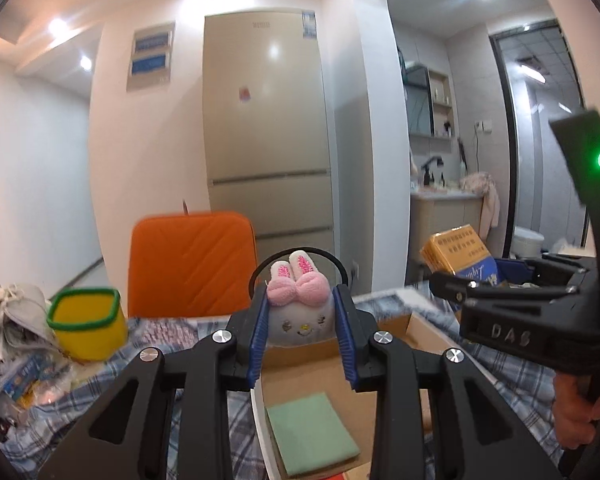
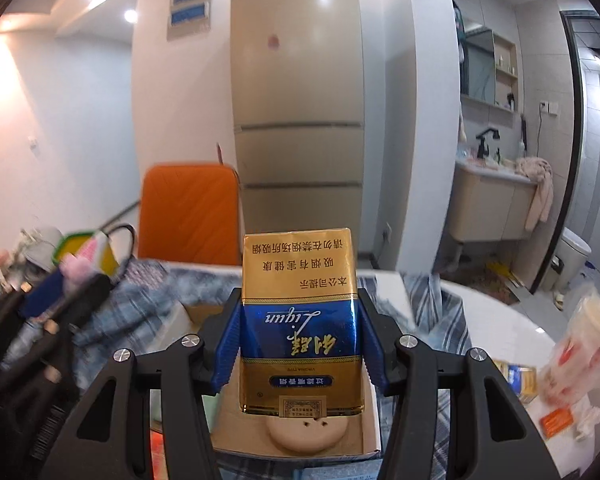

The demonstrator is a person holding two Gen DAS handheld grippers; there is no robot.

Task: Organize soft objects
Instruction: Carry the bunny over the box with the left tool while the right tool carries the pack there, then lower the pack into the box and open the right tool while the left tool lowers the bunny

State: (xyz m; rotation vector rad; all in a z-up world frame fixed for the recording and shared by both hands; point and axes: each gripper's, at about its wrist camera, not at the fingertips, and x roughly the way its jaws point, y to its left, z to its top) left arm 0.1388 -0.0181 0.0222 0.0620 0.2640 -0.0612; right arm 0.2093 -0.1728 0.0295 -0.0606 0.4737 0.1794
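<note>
Left wrist view: left gripper [image 1: 302,322] is clamping a plush bunny [image 1: 300,312] between its blue pads [image 1: 259,336], jaws narrow, squeezing the head from both sides. The bunny is sitting upright at the fingertips, pink bow and ears sticking up past the pad ends toward 12 o'clock, face looking at the camera. A black cord loop [image 1: 300,258] is arching over the ears. Below the jaws, at 6 o'clock, a cardboard box [image 1: 396,360] is lying open with a green cloth [image 1: 312,432] flat inside. Yellow cup [image 1: 88,322] with a green rim is standing at 9 o'clock on the plaid cloth [image 1: 148,360]; orange cushion [image 1: 190,264] is behind it at 11 o'clock. Right gripper [image 1: 512,300] is showing at 3 o'clock, a hand [image 1: 580,408] gripping its handle, the gold pack [image 1: 458,254] poking out just beyond it.

Right wrist view: right gripper [image 2: 298,344] is holding the gold pack [image 2: 300,320], a gold-and-blue cigarette carton, upright, print upside down. Pads are pressing its blue band on both side edges; the carton is running well past the fingertips toward 12 o'clock and hanging below the pads toward 6. Under it, the box [image 2: 370,432] is holding a round beige pad [image 2: 308,436]. Left gripper [image 2: 66,280], blurred, is at 9 o'clock with the pink bunny in it. Fridge [image 2: 298,92] is straight ahead at 12.
</note>
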